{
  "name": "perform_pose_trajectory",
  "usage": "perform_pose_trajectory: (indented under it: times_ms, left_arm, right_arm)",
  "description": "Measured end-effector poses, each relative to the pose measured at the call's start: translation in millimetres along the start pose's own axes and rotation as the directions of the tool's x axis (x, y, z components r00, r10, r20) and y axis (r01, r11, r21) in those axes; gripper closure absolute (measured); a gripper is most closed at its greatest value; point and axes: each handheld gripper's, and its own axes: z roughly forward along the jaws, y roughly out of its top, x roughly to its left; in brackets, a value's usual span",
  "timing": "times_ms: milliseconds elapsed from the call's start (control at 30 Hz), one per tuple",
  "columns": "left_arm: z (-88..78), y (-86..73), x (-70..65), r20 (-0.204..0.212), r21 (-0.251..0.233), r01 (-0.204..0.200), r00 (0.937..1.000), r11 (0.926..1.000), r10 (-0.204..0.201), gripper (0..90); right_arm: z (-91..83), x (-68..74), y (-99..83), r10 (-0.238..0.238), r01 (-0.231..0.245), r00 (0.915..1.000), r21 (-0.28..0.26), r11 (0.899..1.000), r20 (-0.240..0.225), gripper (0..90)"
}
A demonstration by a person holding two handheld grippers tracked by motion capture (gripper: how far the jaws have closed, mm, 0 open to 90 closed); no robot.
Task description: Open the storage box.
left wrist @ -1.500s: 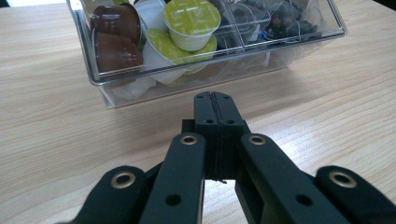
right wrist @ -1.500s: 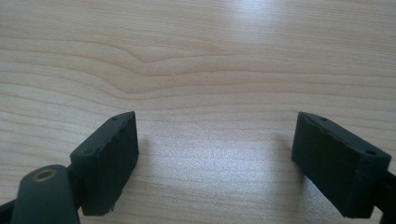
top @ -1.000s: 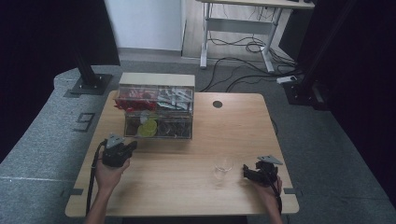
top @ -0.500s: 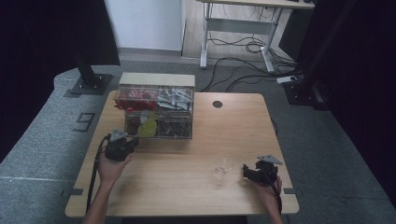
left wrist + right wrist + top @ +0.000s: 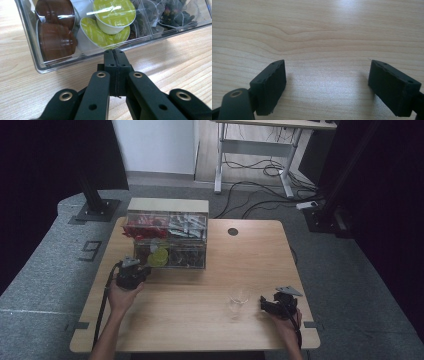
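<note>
Left gripper [image 5: 115,53] jaws clenched, nothing between — tips just short of clear drawer box [image 5: 37,62] front wall, by green capsules [image 5: 113,15]. Right gripper [image 5: 327,82] jaws spread, empty — well apart from box, near glass [image 5: 239,298] on table [image 5: 200,320].

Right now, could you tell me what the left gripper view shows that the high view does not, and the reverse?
The left gripper view makes out brown capsules beside the green capsules, with the left gripper shut. The high view takes in the glass and the right gripper. Both share the clear organiser box and the wooden table.
</note>
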Motion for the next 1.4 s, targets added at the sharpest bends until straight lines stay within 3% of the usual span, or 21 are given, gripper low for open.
perform_pose_trajectory:
  times_ms: [533,633,767,1400]
  left_arm:
    - [12.0,-3.0,-8.4,0.011,0.037,-0.021,0.9997,0.9991,0.02,90.0]
    - [15.0,-4.2,-8.5,-0.002,0.039,-0.023,0.9997,0.999,0.023,90.0]
    - [13.2,-4.8,-7.1,-0.017,0.019,-0.012,0.9998,0.9997,0.013,90.0]
    - [5.4,-3.3,-8.4,-0.016,0.003,-0.02,0.9997,0.9998,0.02,90.0]
  right_arm:
    - [0.0,0.0,0.1,0.001,-0.001,1.0,0.001,1.0,0.001,15.0]
    - [0.0,0.0,0.1,0.0,0.0,1.0,0.001,1.0,0.001,15.0]
    - [0.0,0.0,0.1,0.001,-0.001,1.0,0.001,1.0,0.001,15.0]
    - [0.0,-0.1,0.1,0.001,-0.001,1.0,0.001,1.0,0.001,15.0]
